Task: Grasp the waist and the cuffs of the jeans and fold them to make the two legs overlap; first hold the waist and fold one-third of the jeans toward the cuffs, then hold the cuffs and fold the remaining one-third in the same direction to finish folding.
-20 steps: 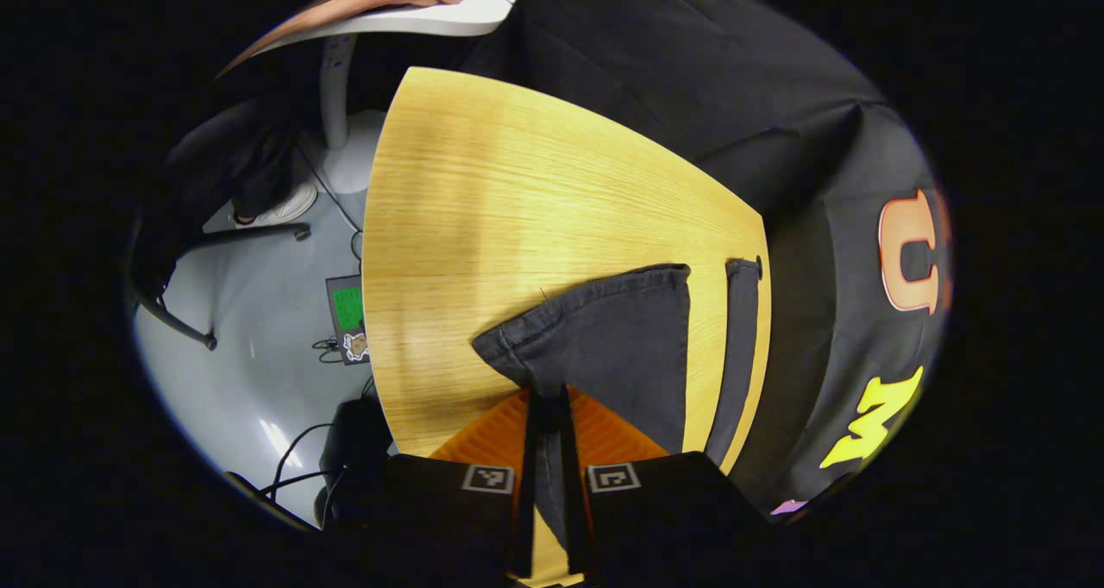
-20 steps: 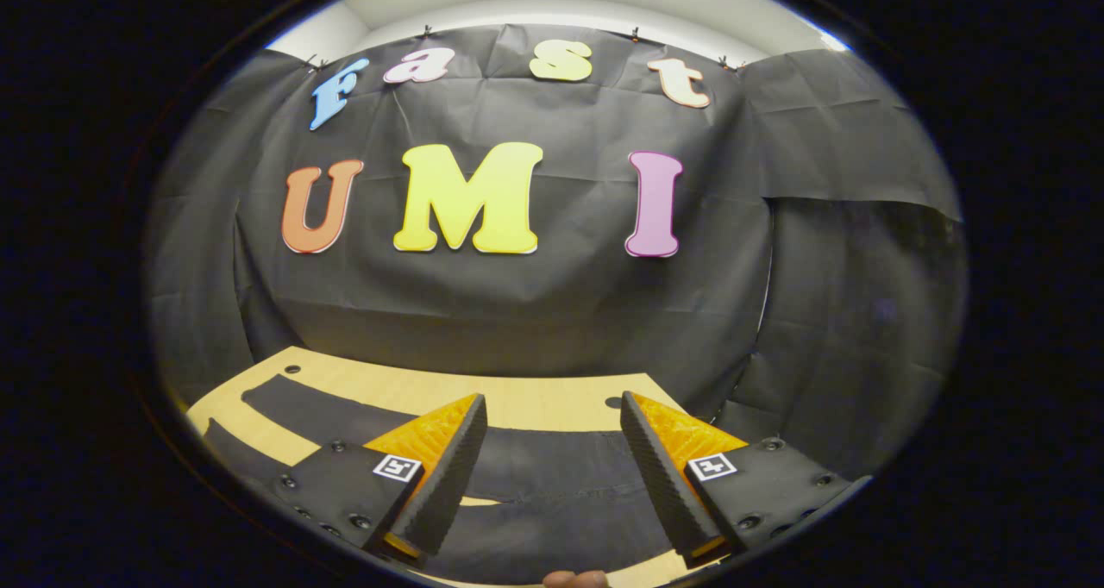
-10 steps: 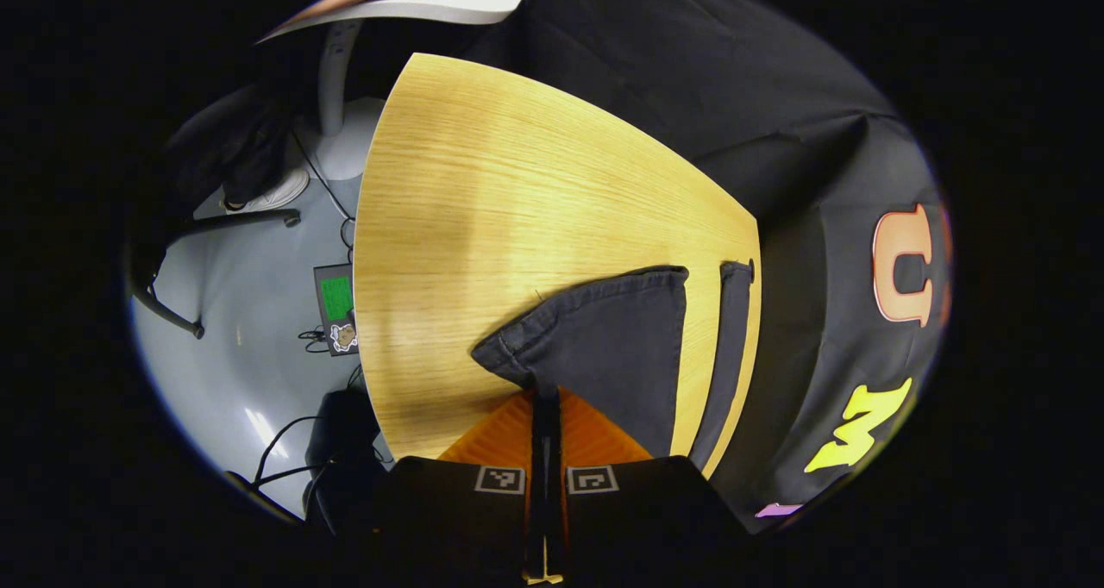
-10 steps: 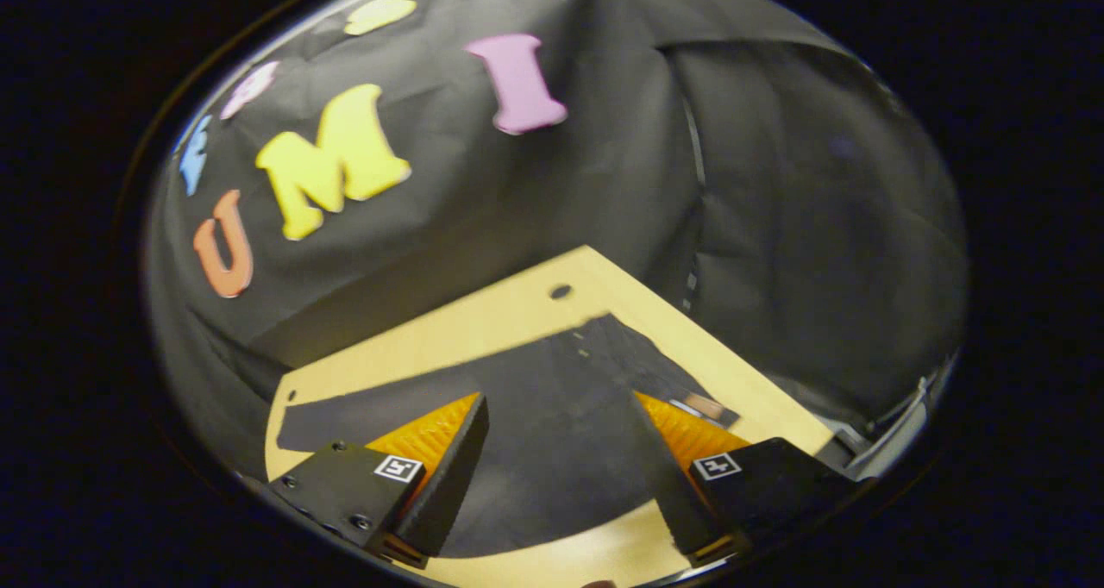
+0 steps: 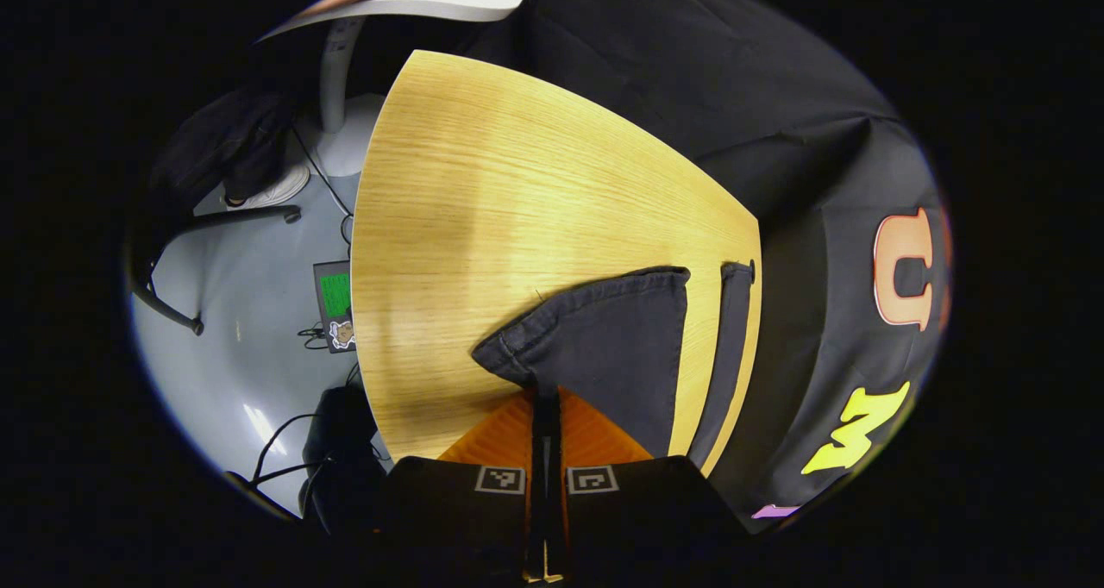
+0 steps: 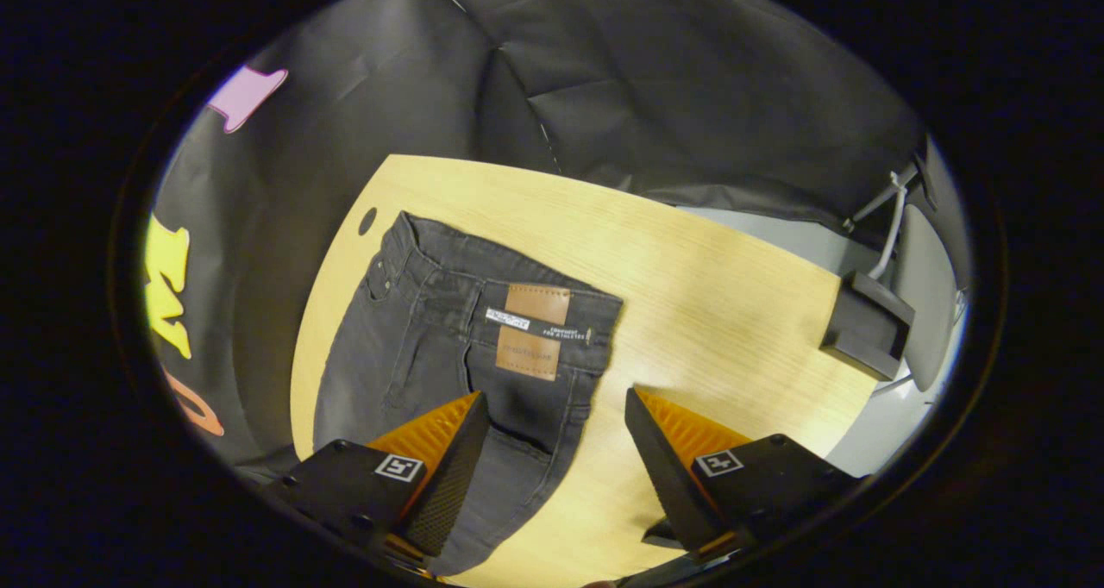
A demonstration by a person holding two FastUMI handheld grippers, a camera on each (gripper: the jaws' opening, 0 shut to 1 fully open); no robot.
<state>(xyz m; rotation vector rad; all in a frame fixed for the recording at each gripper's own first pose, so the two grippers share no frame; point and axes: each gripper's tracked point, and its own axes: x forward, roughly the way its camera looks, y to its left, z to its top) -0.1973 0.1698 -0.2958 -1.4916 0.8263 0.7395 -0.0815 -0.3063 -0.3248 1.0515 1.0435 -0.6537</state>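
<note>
The left gripper (image 5: 545,398) is seen clamped tight, its orange-and-black fingers (image 5: 517,424) pinched together on the hem of one leg of the dark grey denim jeans (image 5: 604,347), right at the cuff (image 5: 504,355), which is lifted slightly off the light wood-grain tabletop (image 5: 483,209). Beyond that cuff, the second leg (image 5: 733,338) is laid as a narrow strip along the far edge of the tabletop, apart from the held one, with bare wood between them. Over on the other side, the right gripper (image 6: 556,459) is held spread wide and empty above the waist end, where the waistband (image 6: 509,290) with its brown leather patch (image 6: 535,303) is spread flat near a corner of the tabletop. The legs are judged not yet overlapped, so the lengthwise fold looks only just under way. Trouble could come from the left grip being so shallow: only a sliver of hem appears to be caught, and heavy denim dragged across wood could slip free. If the waist is not seized before the cuff is carried over, the trunk could twist and the legs would land crooked. A one-layer catch at the waistband could leave the fold sagging.
</note>
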